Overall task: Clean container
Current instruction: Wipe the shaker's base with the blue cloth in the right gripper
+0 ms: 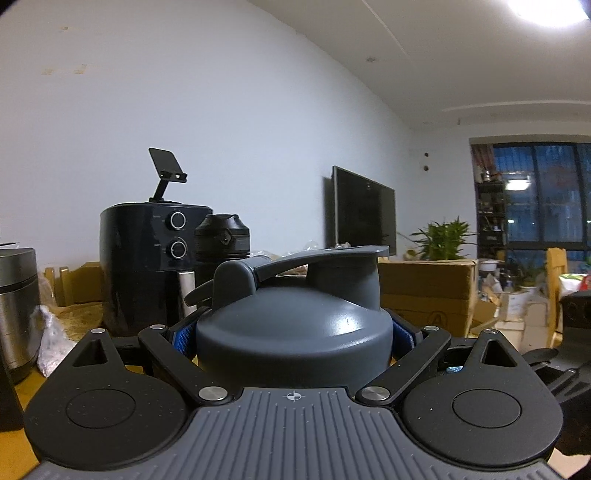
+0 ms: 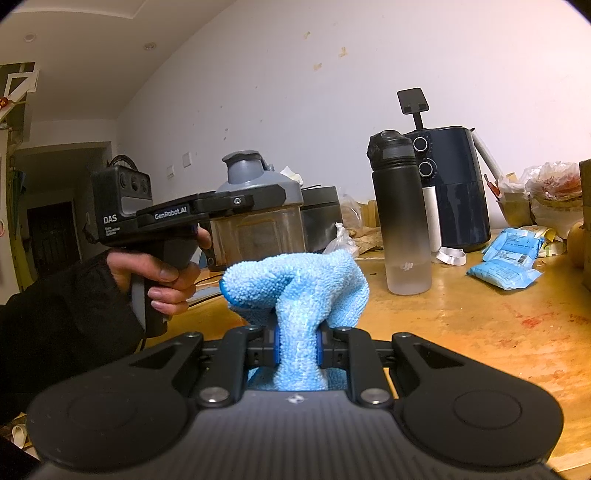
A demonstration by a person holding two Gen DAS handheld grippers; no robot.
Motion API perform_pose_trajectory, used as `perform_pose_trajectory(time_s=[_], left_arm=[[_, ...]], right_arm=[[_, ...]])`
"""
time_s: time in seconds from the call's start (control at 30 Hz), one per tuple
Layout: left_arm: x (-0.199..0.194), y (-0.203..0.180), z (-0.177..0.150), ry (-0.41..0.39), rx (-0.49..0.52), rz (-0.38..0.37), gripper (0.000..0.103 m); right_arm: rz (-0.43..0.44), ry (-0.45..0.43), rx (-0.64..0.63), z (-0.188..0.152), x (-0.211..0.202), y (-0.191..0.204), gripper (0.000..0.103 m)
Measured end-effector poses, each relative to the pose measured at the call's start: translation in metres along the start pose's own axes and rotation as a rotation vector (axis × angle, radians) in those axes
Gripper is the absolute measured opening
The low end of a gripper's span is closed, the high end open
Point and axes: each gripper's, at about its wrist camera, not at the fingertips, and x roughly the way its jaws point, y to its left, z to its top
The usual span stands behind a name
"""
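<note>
- Left gripper clamps the grey-lidded container by its lid, held above the table's left end.
- Right gripper pinches a blue cloth, near the container but not touching it.
- Lid on; wiping seemingly not yet begun.

White wall; dark television; night window; bright ceiling light; wooden table
</note>
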Motion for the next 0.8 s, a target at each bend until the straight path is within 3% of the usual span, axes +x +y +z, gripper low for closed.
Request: perform_pose_trajectory(time_s=[0.8], left_arm=[[0.004, 0.005, 0.003, 0.029, -0.023, -0.004, 0.096]], right_arm=[[0.084, -0.013, -0.085, 0.024, 0.053, 0.015, 0.009]])
